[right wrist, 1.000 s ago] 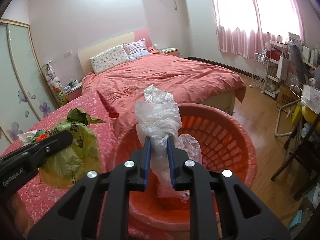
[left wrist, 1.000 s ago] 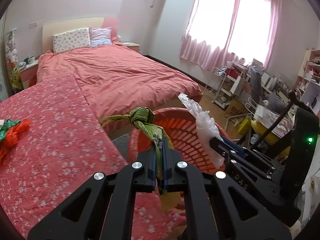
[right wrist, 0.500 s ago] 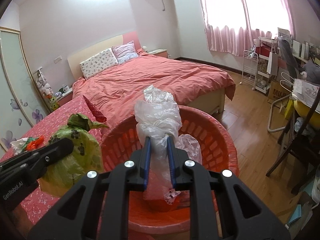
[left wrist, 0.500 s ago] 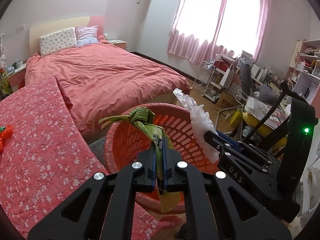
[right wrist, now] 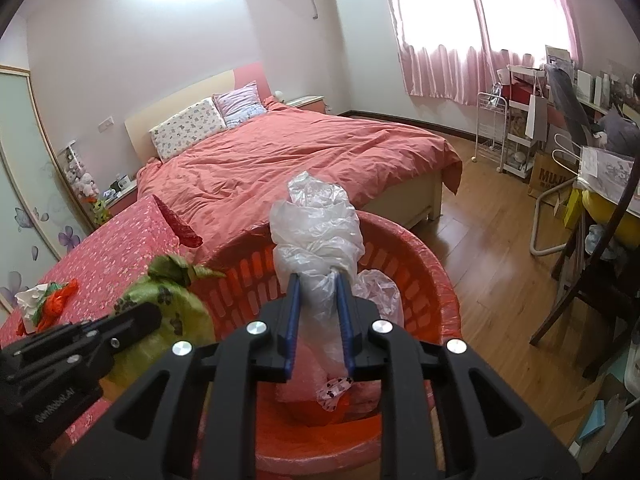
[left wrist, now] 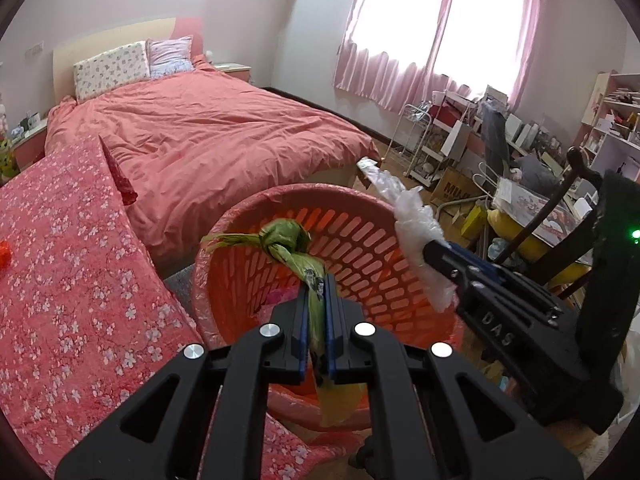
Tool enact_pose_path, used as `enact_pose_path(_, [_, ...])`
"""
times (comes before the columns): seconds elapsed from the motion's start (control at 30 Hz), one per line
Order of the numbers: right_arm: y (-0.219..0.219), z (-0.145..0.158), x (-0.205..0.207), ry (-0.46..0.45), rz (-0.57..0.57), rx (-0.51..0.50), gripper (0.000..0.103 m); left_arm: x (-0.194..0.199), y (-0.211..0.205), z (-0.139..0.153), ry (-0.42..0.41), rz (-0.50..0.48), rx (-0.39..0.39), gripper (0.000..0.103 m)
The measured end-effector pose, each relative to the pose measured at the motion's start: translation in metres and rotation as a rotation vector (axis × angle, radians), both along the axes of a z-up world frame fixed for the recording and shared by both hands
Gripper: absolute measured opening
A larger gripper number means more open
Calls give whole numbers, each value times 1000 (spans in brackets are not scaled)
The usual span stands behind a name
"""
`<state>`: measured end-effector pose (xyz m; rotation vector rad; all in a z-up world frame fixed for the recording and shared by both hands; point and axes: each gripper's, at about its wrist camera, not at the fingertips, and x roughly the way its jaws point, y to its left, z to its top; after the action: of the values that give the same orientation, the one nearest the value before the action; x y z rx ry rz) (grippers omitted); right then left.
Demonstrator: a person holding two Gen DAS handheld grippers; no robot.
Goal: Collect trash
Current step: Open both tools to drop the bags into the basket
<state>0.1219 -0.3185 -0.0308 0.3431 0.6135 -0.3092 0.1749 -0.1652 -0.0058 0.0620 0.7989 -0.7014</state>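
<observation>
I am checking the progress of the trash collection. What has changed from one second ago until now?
Both tongs moved from beside the flowered cover toward the red basket, so it now fills more of each view. The left tongs now hold the green bag above the basket's opening; the right tongs hold the clear plastic bag over it. Nothing was released: both grips are unchanged, and red-green scraps remain on the cover.

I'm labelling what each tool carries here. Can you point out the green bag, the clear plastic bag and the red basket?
green bag (left wrist: 285,237): left wrist view, on its knotted top.
clear plastic bag (right wrist: 316,224): right wrist view, on the bunched part above the fingers.
red basket (right wrist: 438,276): right wrist view, on its right rim.
</observation>
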Motion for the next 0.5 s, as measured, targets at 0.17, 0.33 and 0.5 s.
enact_pose_path(0.17, [1, -2, 1, 9, 1, 1, 27, 2, 4, -4, 16, 24, 10, 30])
enact_pose_path(0.33, [3, -4, 1, 17, -5, -1, 37, 3, 14, -7, 19, 61, 29, 38])
enact_pose_path(0.5, [8, -4, 3, 21, 8, -18, 45, 6, 32, -9, 19, 108, 44, 44])
